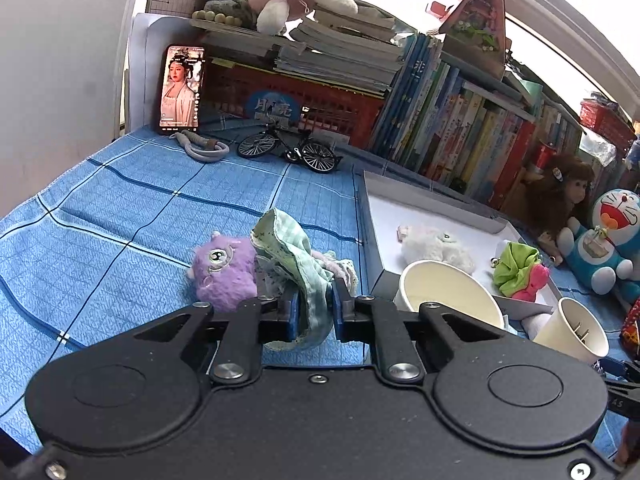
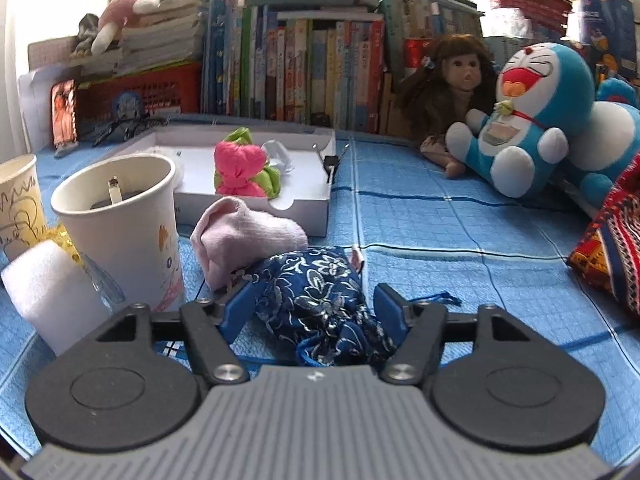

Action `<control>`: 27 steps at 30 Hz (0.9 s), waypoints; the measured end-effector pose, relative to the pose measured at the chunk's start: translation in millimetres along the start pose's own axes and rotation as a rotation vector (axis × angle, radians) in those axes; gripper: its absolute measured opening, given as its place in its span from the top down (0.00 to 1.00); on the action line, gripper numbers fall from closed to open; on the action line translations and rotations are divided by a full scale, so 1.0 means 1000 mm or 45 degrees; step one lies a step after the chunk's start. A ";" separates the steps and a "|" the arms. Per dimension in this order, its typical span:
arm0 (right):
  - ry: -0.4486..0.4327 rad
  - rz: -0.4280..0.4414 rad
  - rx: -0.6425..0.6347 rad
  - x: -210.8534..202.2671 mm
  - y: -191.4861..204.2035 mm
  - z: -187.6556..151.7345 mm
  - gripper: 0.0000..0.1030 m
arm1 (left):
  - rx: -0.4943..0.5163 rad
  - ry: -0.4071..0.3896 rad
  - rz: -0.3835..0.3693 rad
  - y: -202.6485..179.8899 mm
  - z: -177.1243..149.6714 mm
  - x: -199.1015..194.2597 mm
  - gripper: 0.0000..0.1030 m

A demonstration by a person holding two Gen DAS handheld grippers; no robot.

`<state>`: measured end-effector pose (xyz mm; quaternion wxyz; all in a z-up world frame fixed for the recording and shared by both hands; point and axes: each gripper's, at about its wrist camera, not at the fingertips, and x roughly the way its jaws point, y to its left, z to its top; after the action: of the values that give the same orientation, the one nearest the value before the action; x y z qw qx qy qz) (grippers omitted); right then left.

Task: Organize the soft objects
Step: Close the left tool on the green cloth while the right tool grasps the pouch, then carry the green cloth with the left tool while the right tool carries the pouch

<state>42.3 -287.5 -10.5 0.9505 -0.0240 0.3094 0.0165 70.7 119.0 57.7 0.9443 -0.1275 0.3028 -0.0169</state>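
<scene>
**op_remote:** Okay so, quick check on how this stuff handles. My left gripper (image 1: pixel 314 308) has its blue pads pinched tight on a pale green checked cloth with a dotted trim (image 1: pixel 298 264). It's limp and weightless, bunches up between the jaws, and the rest flops over onto the blue checked bedspread (image 1: pixel 120 216), just right of a fuzzy purple plush creature (image 1: pixel 224 272). No slip risk I'd guess, but it'll drag and snag anything it trails over.

**plushwrangler:** And the right side?

**op_remote:** My right gripper (image 2: pixel 310 304) sits partly open around a dark blue drawstring pouch with a silver floral pattern (image 2: pixel 320 304). The left pad looks to be just touching it, the right pad is clear, so I'm not calling that a grip. Satiny fabric, probably a bit slippery; I'd take it across the fat middle, not the gathered neck near the camera. A rolled pale pink sock (image 2: pixel 244 232) lies just behind it.

**plushwrangler:** Where's it all going?

**op_remote:** I reckon the shallow white cardboard tray (image 2: pixel 304 200) further back; a pink and lime green scrunchie (image 2: pixel 244 168) is already in it.

**plushwrangler:** Any readable labels?

**op_remote:** Only two Chinese characters, 月亮, on a round blue sign (image 1: pixel 274 108) against the red plastic crate (image 1: pixel 340 100). Book spines are too small.
</scene>
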 end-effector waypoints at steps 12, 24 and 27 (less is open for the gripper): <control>-0.034 -0.036 0.041 -0.011 0.000 0.007 0.53 | 0.002 -0.053 0.002 0.000 0.018 -0.005 0.86; -0.139 -0.042 0.100 -0.030 -0.017 0.056 0.53 | 0.017 -0.035 -0.094 -0.020 0.054 -0.001 0.86; -0.136 0.002 0.123 -0.026 -0.020 0.078 0.53 | 0.046 -0.010 -0.136 -0.033 0.067 0.003 0.86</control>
<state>68.5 -303.9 68.4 0.9657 0.0231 0.2586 0.0035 113.6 102.3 116.7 0.9454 -0.1266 0.2913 -0.0723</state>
